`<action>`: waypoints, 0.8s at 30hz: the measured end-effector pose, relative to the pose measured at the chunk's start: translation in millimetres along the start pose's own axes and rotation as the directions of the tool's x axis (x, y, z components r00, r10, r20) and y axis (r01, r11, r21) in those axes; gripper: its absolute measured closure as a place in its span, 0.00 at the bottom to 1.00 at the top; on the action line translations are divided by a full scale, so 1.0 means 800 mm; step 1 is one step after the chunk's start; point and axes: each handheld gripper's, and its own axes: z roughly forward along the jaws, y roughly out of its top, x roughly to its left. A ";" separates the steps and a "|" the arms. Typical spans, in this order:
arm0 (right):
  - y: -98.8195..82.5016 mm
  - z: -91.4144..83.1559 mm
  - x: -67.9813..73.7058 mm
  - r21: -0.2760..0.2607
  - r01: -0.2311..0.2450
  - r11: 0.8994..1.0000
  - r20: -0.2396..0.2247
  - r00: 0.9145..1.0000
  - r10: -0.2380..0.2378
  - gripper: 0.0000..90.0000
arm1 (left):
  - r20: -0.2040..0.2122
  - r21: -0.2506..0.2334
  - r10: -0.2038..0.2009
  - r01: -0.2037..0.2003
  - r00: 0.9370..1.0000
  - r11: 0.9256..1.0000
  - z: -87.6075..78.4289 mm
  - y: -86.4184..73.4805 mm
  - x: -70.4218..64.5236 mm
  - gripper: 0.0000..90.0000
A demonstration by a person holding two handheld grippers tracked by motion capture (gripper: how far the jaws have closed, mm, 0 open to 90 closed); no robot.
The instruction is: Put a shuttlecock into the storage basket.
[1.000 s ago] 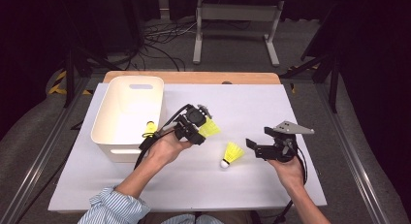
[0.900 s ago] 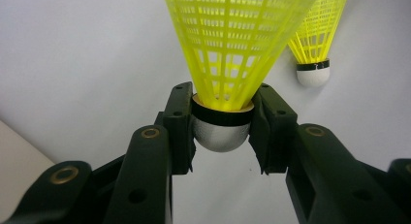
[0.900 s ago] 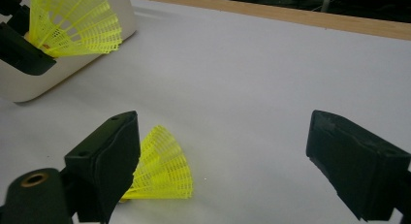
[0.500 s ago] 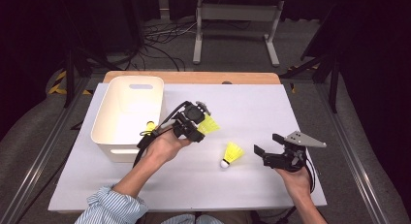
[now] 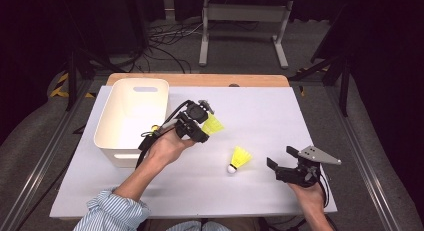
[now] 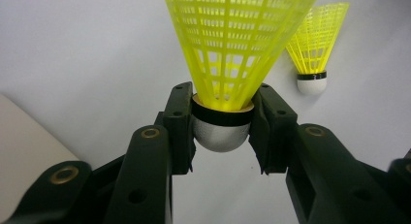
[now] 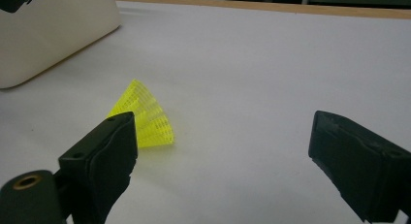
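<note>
My left gripper (image 5: 204,122) hovers just right of the white bin (image 5: 112,141), shut on the white cork base of a yellow shuttlecock (image 5: 213,125). In the left gripper view both pads clamp the cork (image 6: 220,134) and the yellow skirt (image 6: 237,40) points away from the camera. A second yellow shuttlecock (image 5: 240,158) lies on its side on the white table cover. My right gripper (image 5: 281,157) stands open to its right, near the front right of the table. In the right gripper view that shuttlecock (image 7: 145,117) lies ahead, partly behind the left jaw, with nothing between the jaws (image 7: 225,136).
The white bin (image 7: 53,30) has a handle slot in its far wall, and a small yellow thing (image 5: 155,127) shows at its right rim. A wooden table edge (image 5: 200,80) runs along the back. Metal frames and cables stand on the floor beyond.
My right gripper has drawn back toward the front right of the table and sunk a little, away from the lying shuttlecock. The left gripper has stayed put with its shuttlecock.
</note>
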 end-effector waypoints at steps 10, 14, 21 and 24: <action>-0.015 -0.010 -0.006 -0.021 -0.025 0.999 0.021 0.999 0.025 0.12 | 0.024 -0.017 -0.036 0.036 0.999 0.999 -0.009 -0.001 0.011 0.72; -0.024 -0.007 -0.004 -0.004 0.000 1.000 0.021 1.000 0.000 0.12 | 0.027 -0.017 -0.045 0.045 0.999 0.999 -0.012 0.001 0.014 0.72; -0.029 -0.011 -0.004 -0.022 0.009 1.000 0.028 1.000 -0.009 0.12 | 0.028 -0.023 -0.064 0.065 0.998 0.998 -0.018 0.003 0.022 0.72; -0.032 -0.014 -0.006 -0.016 0.009 1.000 0.027 1.000 -0.009 0.12 | 0.017 -0.017 -0.076 0.076 0.997 0.997 -0.022 0.004 0.030 0.72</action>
